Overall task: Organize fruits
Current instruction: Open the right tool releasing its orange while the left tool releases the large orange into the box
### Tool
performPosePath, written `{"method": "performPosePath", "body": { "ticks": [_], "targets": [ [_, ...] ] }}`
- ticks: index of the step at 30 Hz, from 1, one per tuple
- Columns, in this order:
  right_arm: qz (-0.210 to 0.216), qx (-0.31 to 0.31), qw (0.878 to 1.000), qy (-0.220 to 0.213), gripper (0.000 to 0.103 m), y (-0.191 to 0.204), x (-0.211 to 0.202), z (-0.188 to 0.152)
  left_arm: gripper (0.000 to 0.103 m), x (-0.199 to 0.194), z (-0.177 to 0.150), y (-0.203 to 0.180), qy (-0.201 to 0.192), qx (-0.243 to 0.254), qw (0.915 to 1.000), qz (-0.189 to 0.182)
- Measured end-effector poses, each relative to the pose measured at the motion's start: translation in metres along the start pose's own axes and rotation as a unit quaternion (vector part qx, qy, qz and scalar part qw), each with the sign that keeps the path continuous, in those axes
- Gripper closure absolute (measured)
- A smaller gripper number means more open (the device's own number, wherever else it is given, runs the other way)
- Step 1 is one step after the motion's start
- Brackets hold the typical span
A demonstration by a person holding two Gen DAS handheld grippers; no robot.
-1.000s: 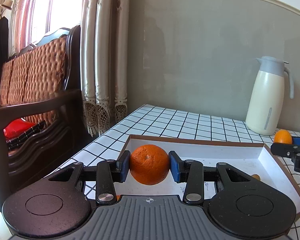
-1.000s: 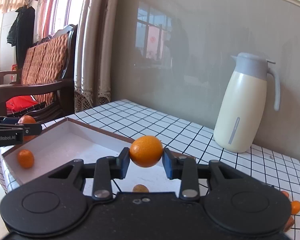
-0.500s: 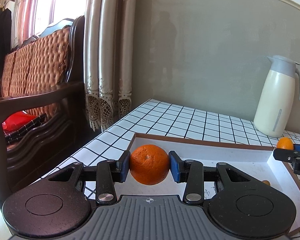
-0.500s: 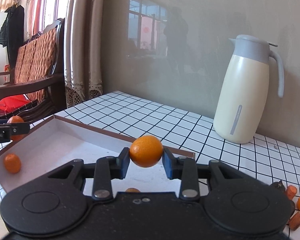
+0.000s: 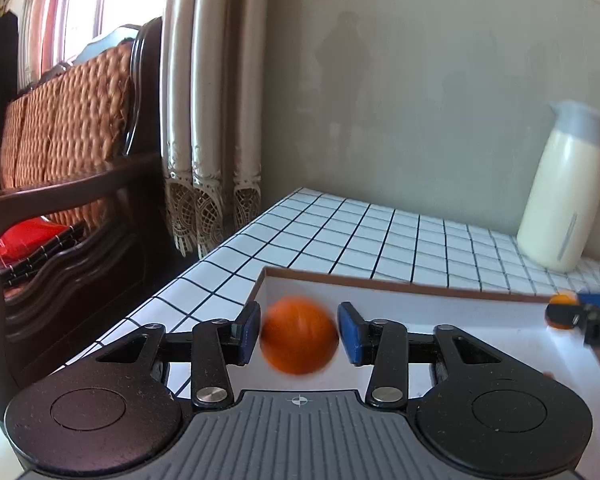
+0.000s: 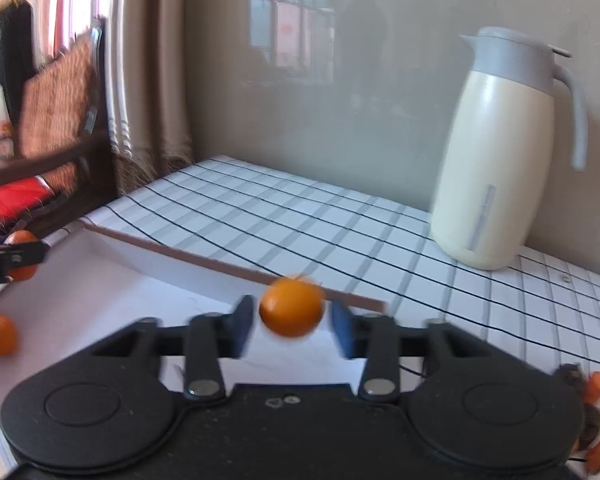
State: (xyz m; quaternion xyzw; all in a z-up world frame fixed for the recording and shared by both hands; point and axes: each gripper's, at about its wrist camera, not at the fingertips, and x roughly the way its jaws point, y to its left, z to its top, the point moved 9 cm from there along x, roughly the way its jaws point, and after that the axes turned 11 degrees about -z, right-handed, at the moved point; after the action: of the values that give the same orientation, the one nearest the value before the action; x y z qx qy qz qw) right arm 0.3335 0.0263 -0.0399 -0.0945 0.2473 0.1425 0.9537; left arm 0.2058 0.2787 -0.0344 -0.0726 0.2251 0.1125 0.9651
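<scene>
Left wrist view: left gripper (image 5: 298, 330) jaws had just opened, blurred round orange (image 5: 299, 335) loose between them; right gripper (image 6: 291, 326) jaws likewise parted around a smaller orange fruit (image 6: 291, 306), above the white cardboard tray (image 6: 80, 300).

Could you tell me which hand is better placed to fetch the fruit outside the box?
Probably right: its fingers have just been opening off the orange between them, and loose fruit lies beside them.

Black left gripper (image 5: 298, 328); 2 blue pads (image 5: 350, 332); 2 silver screws (image 5: 211, 394).

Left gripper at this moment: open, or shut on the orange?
Open. The left gripper jaws have just been opening; gaps show between both blue pads and the blurred orange between them.
</scene>
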Motion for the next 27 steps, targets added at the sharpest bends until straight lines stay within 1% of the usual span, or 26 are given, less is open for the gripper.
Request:
{"method": "performPosePath", "body": {
  "ticks": [1, 2, 3, 4, 6, 8, 10, 15, 22, 27],
  "targets": [
    [-0.007, 0.014, 1.000, -0.017, 0.010, -0.005, -0.004, 0.002, 0.009, -0.005, 0.002, 0.000, -0.015, 0.001, 0.9999, 0.007],
    [-0.004, 0.014, 1.000, -0.017, 0.017, -0.005, -0.005, 0.003, 0.002, -0.010, 0.005, -0.001, -0.030, 0.002, 0.9995, 0.008],
    [-0.001, 0.013, 1.000, -0.012, 0.021, -0.005, -0.005, 0.003, 0.002, -0.014, 0.008, -0.002, -0.040, 0.003, 0.9992, 0.008],
    [0.001, 0.017, 1.000, -0.013, 0.020, -0.005, -0.006, 0.003, 0.002, -0.016, 0.011, -0.002, -0.043, 0.003, 0.9990, 0.010],
    [0.002, 0.014, 1.000, -0.012, 0.016, -0.004, -0.005, 0.001, 0.002, -0.016, 0.011, -0.003, -0.046, 0.005, 0.9989, 0.013],
    [0.002, 0.007, 1.000, -0.015, 0.012, -0.002, -0.006, -0.001, 0.000, -0.013, 0.007, -0.003, -0.037, 0.006, 0.9992, 0.013],
    [0.003, 0.003, 1.000, -0.014, 0.011, 0.000, -0.005, -0.001, 0.000, -0.010, 0.004, -0.002, -0.031, 0.008, 0.9994, 0.013],
    [0.008, 0.011, 1.000, -0.010, 0.006, 0.000, -0.004, -0.001, 0.000, -0.010, 0.004, 0.001, -0.031, 0.005, 0.9994, 0.015],
    [0.015, 0.007, 1.000, -0.006, 0.006, 0.005, -0.005, -0.003, 0.000, -0.011, 0.002, 0.002, -0.029, 0.004, 0.9994, 0.017],
    [0.011, 0.006, 1.000, -0.010, 0.006, 0.005, -0.009, -0.004, 0.000, -0.015, 0.001, 0.003, -0.030, -0.002, 0.9994, 0.019]
  ]
}}
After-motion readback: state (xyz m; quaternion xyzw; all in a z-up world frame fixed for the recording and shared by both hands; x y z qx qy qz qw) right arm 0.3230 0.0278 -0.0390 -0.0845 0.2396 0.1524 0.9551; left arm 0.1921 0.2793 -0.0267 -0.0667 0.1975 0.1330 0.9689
